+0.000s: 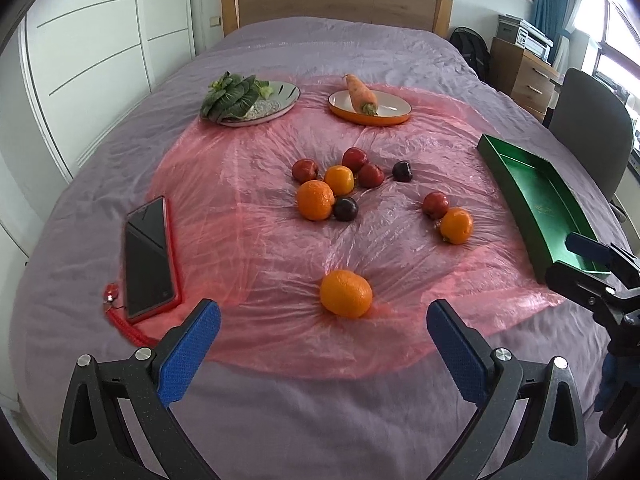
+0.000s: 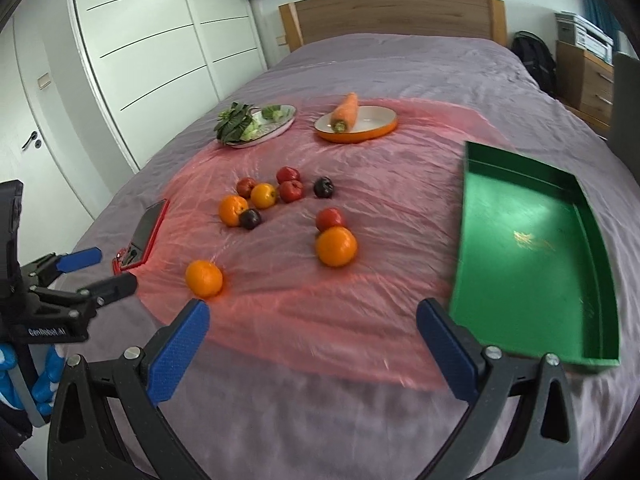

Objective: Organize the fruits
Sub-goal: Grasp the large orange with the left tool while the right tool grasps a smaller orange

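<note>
Blue-padded left gripper (image 1: 323, 326) and right gripper (image 2: 313, 322) both gape wide, holding nothing, above scattered fruit; green tray (image 2: 528, 216) lies empty alongside.

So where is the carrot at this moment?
The carrot lies on the orange plate at the far side of the pink plastic sheet, right of the plate of greens.

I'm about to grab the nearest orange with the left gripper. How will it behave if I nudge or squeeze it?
The nearest orange is round, so a nudge would likely roll it. It sits on a glossy, wrinkled plastic sheet over soft bedding, which may slide or bunch under it. Its peel looks firm, so the open left gripper can probably close on it without crushing.
</note>
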`<state>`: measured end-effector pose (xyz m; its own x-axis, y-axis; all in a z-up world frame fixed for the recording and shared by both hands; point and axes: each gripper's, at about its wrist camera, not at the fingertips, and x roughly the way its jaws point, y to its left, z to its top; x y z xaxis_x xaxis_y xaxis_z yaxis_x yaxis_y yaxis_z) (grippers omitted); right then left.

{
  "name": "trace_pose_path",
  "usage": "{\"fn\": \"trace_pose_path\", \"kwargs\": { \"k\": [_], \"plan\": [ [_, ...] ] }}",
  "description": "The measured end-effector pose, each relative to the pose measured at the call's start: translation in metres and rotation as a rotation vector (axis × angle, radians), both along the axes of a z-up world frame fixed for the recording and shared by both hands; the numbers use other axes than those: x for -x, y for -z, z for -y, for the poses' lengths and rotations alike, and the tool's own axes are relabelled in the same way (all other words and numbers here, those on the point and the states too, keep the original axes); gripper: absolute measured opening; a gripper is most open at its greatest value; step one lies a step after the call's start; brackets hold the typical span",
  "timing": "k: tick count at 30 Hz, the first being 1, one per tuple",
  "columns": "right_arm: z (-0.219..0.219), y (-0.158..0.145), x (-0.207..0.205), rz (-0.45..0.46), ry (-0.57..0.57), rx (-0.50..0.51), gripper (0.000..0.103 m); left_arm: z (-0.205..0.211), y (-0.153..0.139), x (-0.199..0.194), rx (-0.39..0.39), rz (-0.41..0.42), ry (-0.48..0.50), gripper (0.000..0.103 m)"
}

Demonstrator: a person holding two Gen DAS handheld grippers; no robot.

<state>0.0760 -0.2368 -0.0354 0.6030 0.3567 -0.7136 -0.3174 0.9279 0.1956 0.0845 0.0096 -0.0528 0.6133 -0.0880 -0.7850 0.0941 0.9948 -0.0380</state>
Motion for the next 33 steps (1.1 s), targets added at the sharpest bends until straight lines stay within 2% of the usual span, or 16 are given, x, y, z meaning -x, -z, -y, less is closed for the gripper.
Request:
{"fn": "trace_pose_path", "kwargs": {
  "k": [6,16,20,23,28,29,32,33],
  "plan": [
    [-0.015,0.013,-0.037,-0.011,-0.036,-0.008,0.103,0.005,0.016,-0.025,0.003,-0.016,0.008,0.098],
    [-0.026,0.053,-0.093,-0.062,-0.034,0.013,0.103,0.007,0.054,-0.054,0.037,-0.088,0.011,0.076],
    [-0.026,0.064,-0.101,-0.071,-0.028,0.027,0.103,0.009,0.065,-0.058,0.045,-0.105,0.019,0.074],
    [-0.025,0.074,-0.107,-0.083,-0.019,0.034,0.093,0.012,0.071,-0.060,0.051,-0.113,0.028,0.070],
    [-0.025,0.085,-0.109,-0.085,-0.014,0.057,0.084,0.014,0.082,-0.060,0.034,-0.126,0.033,0.061],
    [-0.024,0.087,-0.110,-0.090,-0.016,0.058,0.078,0.014,0.084,-0.060,0.032,-0.129,0.032,0.059],
    [-0.026,0.092,-0.110,-0.092,-0.024,0.062,0.078,0.013,0.085,-0.059,0.039,-0.125,0.033,0.055],
    [-0.026,0.092,-0.109,-0.088,-0.025,0.060,0.077,0.013,0.085,-0.058,0.042,-0.123,0.038,0.050]
  ]
}}
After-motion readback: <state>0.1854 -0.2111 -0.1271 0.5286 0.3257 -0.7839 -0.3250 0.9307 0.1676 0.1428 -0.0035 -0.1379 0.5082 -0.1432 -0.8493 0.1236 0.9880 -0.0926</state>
